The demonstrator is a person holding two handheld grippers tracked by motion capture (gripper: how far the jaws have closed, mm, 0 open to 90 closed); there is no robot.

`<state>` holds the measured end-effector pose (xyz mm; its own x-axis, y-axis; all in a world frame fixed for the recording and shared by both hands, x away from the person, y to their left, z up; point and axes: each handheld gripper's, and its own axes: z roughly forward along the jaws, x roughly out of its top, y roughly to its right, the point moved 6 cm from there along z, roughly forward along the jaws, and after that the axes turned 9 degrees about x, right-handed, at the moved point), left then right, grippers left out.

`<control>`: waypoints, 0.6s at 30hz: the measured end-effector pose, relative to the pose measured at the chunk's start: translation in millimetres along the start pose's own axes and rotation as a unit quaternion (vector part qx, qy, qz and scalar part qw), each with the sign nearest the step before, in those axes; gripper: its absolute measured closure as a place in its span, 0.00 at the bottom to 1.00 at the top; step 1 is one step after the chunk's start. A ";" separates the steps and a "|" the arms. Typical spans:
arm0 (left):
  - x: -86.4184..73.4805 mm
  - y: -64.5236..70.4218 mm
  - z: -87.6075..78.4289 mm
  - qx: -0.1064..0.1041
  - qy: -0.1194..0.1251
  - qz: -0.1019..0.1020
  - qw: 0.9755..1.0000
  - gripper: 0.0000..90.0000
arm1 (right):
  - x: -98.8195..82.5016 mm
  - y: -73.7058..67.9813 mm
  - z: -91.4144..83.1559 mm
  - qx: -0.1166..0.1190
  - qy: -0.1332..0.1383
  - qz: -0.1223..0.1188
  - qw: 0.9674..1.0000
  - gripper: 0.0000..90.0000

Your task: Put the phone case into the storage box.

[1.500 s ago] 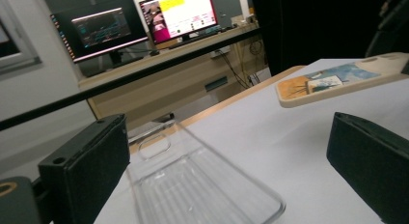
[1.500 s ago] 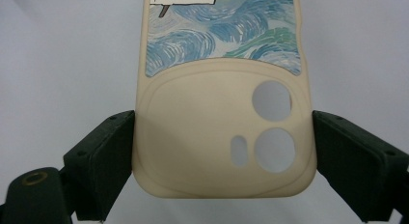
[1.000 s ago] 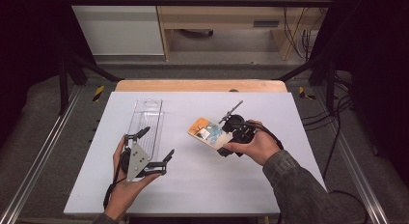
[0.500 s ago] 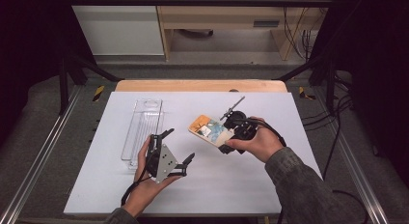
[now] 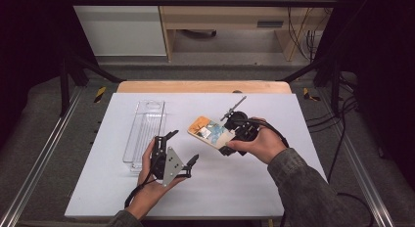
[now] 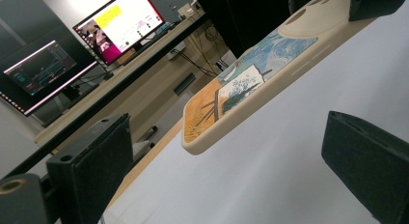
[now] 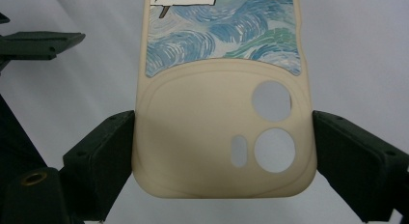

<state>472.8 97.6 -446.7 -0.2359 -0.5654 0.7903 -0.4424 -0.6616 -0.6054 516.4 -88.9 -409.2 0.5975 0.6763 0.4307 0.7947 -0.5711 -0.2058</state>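
Note:
A cream phone case (image 5: pixel 208 131) with a blue and orange painting on its back is held above the white table (image 5: pixel 274 188). My right gripper (image 5: pixel 226 136) is shut on its camera-hole end; in the right gripper view both jaws press the sides of the case (image 7: pixel 222 127). My left gripper (image 5: pixel 182 147) is open and empty, just left of the case and a little nearer the front edge. In the left gripper view the case's free end (image 6: pixel 241 89) hangs ahead between the wide-apart jaws, untouched.
A clear plastic package (image 5: pixel 144 134) lies lengthwise on the table's left half, right beside the left hand. Monitors (image 6: pixel 115 26) stand on a desk beyond the table. Metal rails run along both table sides.
The left gripper has moved right and slightly forward, from beside the clear package to near the case's free end. The right gripper and the case have barely shifted.

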 end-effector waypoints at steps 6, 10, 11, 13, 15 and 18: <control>-2.0 -0.7 -0.4 0.011 -0.001 0.006 1.000 0.05 | 2.7 -4.5 2.3 0.005 -0.002 -0.001 1.000 0.13; -3.9 -1.6 -1.2 0.019 -0.001 0.020 1.000 0.06 | 6.1 -8.4 3.8 0.008 -0.004 -0.003 1.000 0.13; -3.7 -0.5 -1.2 0.020 -0.001 0.026 0.999 0.06 | 7.2 -8.9 4.4 0.008 -0.003 -0.003 1.000 0.13; -3.1 2.2 -1.3 0.020 0.001 0.032 0.999 0.07 | 8.9 -10.1 5.7 0.011 -0.004 -0.002 1.000 0.13; -2.6 4.4 -0.5 0.022 0.001 0.039 0.999 0.07 | 10.3 -10.6 7.2 0.010 -0.004 -0.003 1.000 0.13; -2.2 9.9 1.2 0.025 0.002 0.052 0.998 0.08 | 12.0 -11.9 8.8 0.013 -0.007 -0.004 1.000 0.13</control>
<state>470.1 91.7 -454.5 -0.2808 -0.6302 0.7239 -0.3721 -0.6237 -0.6874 515.1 -69.9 -409.3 0.5932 0.6864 0.4207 0.8012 -0.5543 -0.2253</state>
